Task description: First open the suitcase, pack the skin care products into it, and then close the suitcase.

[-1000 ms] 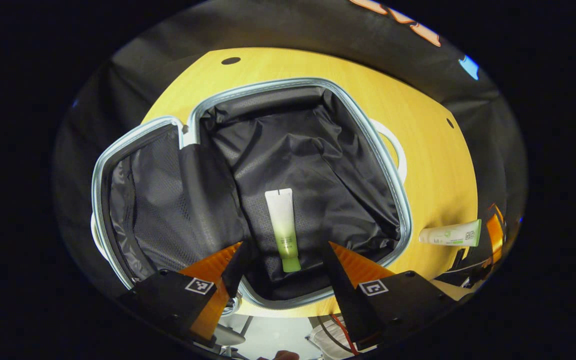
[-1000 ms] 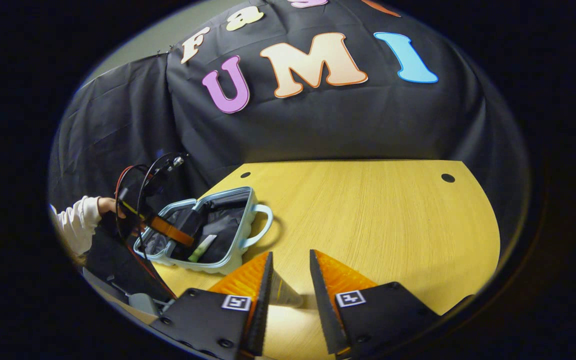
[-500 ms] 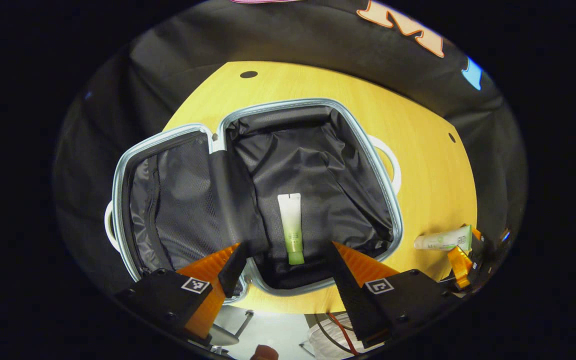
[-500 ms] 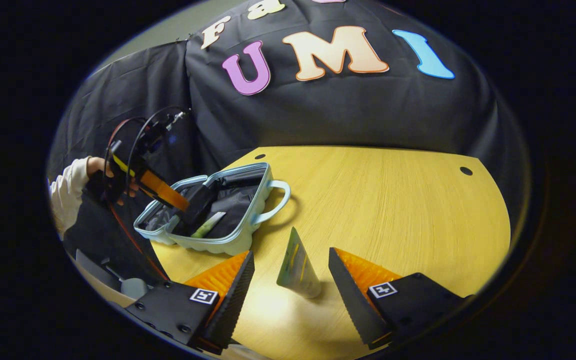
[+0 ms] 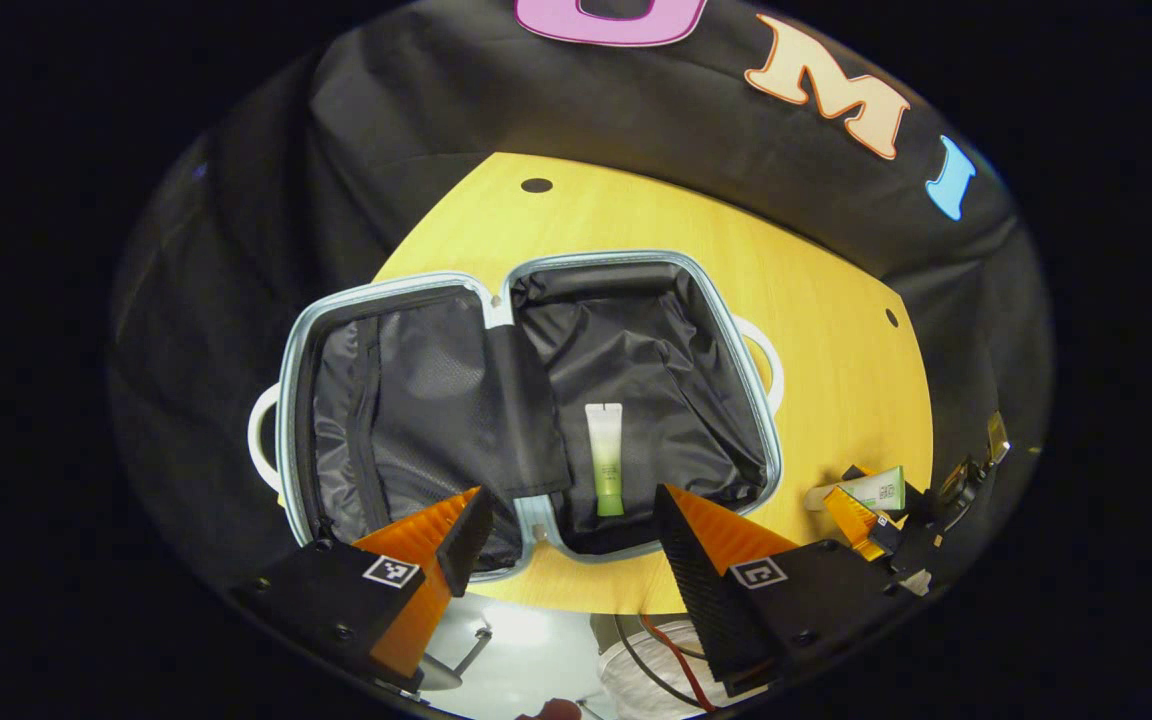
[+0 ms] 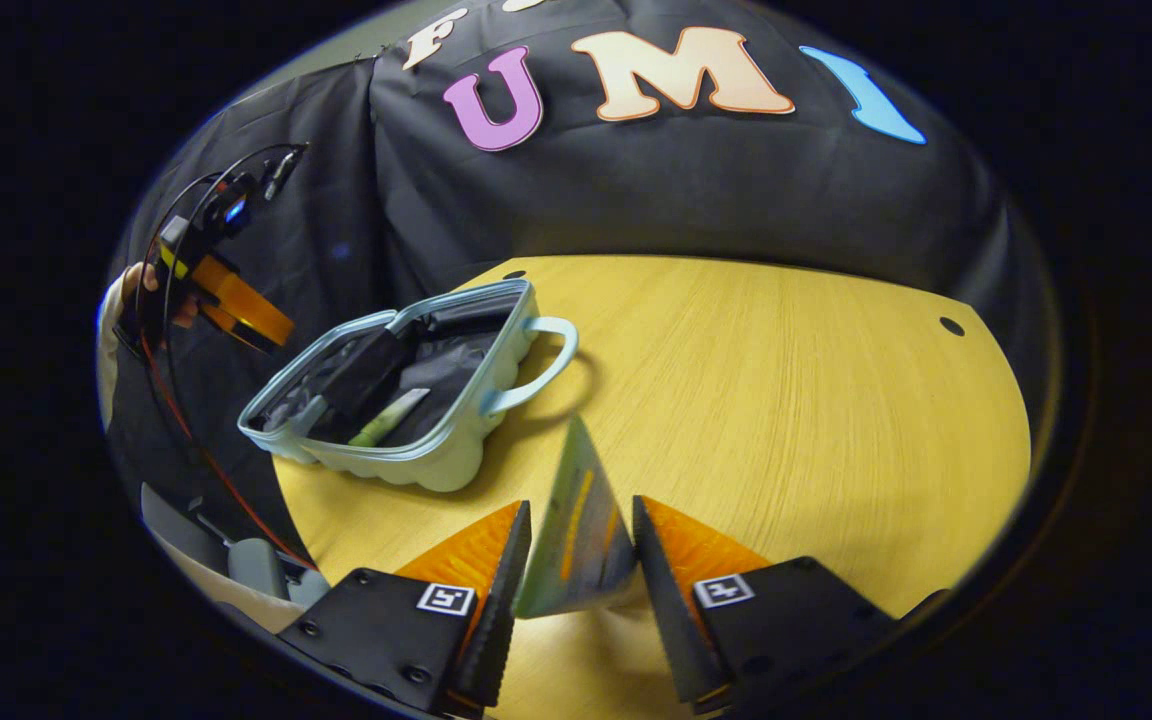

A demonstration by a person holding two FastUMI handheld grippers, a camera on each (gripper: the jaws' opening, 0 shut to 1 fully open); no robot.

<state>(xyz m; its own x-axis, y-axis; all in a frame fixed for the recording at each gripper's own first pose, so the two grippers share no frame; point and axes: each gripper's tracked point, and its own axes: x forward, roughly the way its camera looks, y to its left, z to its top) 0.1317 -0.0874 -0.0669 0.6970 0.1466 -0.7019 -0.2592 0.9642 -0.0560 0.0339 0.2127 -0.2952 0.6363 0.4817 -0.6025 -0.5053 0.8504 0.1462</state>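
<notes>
The pale blue suitcase (image 5: 766, 440) lies open on the yellow table, both black-lined halves facing up. A green-and-white tube (image 5: 604, 460) lies in its right half. My left gripper (image 5: 566, 510) hovers open above the suitcase's near edge with nothing between its fingers. In the right gripper view, the suitcase (image 6: 436, 465) sits at the left with the green tube (image 6: 386, 420) inside. My right gripper (image 6: 576, 525) is shut on a white tube (image 6: 576, 510) that stands tilted on the table. The left gripper view has this white tube (image 5: 881, 490) at the far right.
The table (image 6: 786, 400) has bare wood right of the suitcase, with small dark holes (image 6: 951, 326) near its far edge. A hand (image 6: 131, 285) holds the left gripper (image 6: 236, 310) above and left of the suitcase. Cables (image 5: 666, 655) hang below the near table edge.
My left gripper has risen and drawn back from the suitcase, leaving the green tube inside. My right gripper has moved forward and its fingers have narrowed onto the white tube.
</notes>
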